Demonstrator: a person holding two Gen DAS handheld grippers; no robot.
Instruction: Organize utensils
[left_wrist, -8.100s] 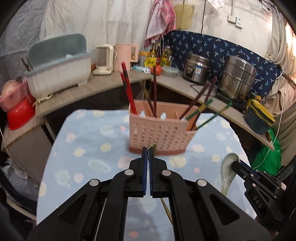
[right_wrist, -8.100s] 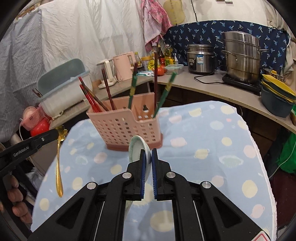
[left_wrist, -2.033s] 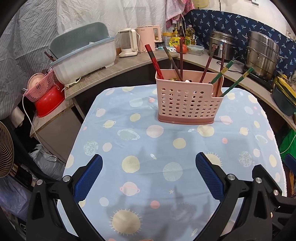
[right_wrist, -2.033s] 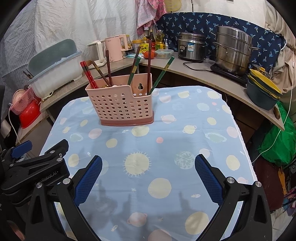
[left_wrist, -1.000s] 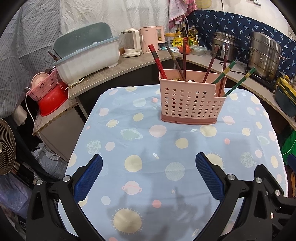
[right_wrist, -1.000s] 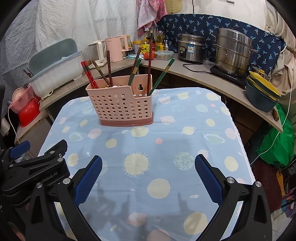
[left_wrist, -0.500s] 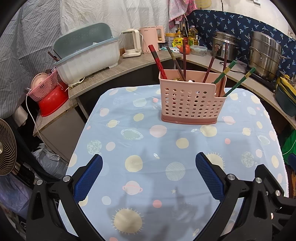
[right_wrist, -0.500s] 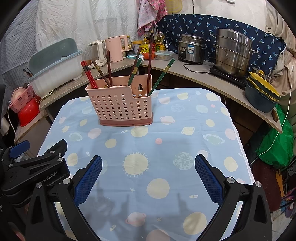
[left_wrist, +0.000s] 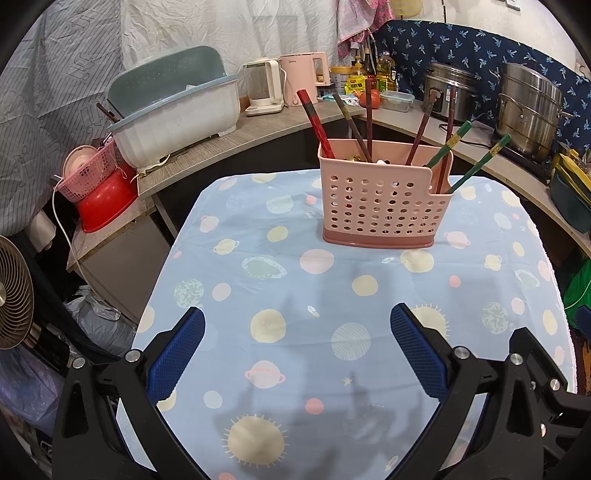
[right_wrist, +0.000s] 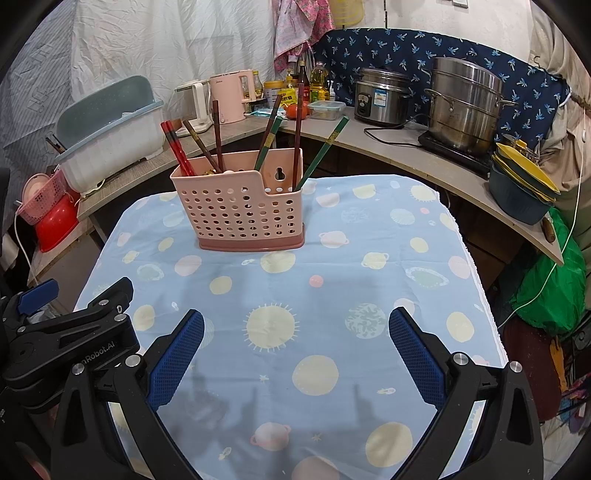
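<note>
A pink perforated utensil basket stands upright at the far side of the table with the blue planet-print cloth. It also shows in the right wrist view. Several chopsticks stick up out of it, red, brown and green. A gold spoon tip and a white spoon tip just show above its rim. My left gripper is open and empty, well short of the basket. My right gripper is open and empty too. The left gripper's body shows at the lower left of the right wrist view.
A curved counter behind holds a dish drainer, kettles, a rice cooker, a steel steamer pot and stacked bowls. A red basin and a fan stand left; a green bag hangs right.
Over the last second almost nothing moved. Eight seconds ago the left gripper was shut on a gold spoon and the right on a white spoon; both now stand open and empty, further back.
</note>
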